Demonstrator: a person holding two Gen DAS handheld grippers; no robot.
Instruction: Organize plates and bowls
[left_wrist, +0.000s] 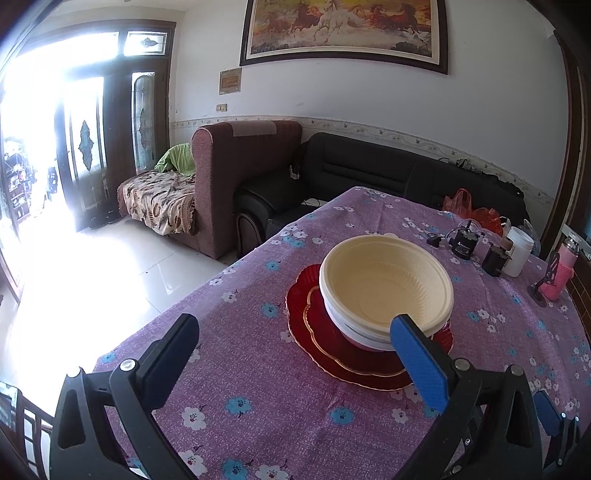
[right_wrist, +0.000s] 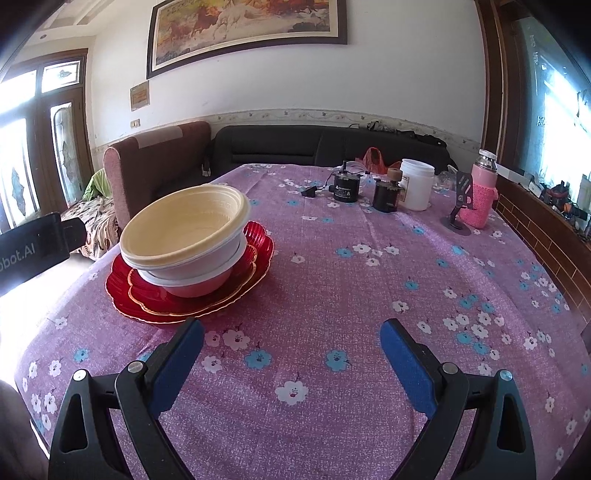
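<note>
A cream bowl (left_wrist: 384, 280) is nested on top of white bowls (left_wrist: 365, 338), and the stack stands on two stacked red plates (left_wrist: 321, 332) with gold-edged rims, on the purple floral tablecloth. In the right wrist view the cream bowl (right_wrist: 184, 225), the white bowls (right_wrist: 192, 273) and the red plates (right_wrist: 147, 295) sit left of centre. My left gripper (left_wrist: 295, 347) is open and empty, just in front of the stack. My right gripper (right_wrist: 291, 350) is open and empty, to the right of the stack.
At the table's far right stand a black motor (right_wrist: 345, 188), a dark jar (right_wrist: 386, 195), a white tub (right_wrist: 417, 184), a phone stand (right_wrist: 460, 210) and a pink bottle (right_wrist: 480, 192). The table edge (left_wrist: 177, 314) drops off on the left. Sofas (left_wrist: 369, 170) stand behind the table.
</note>
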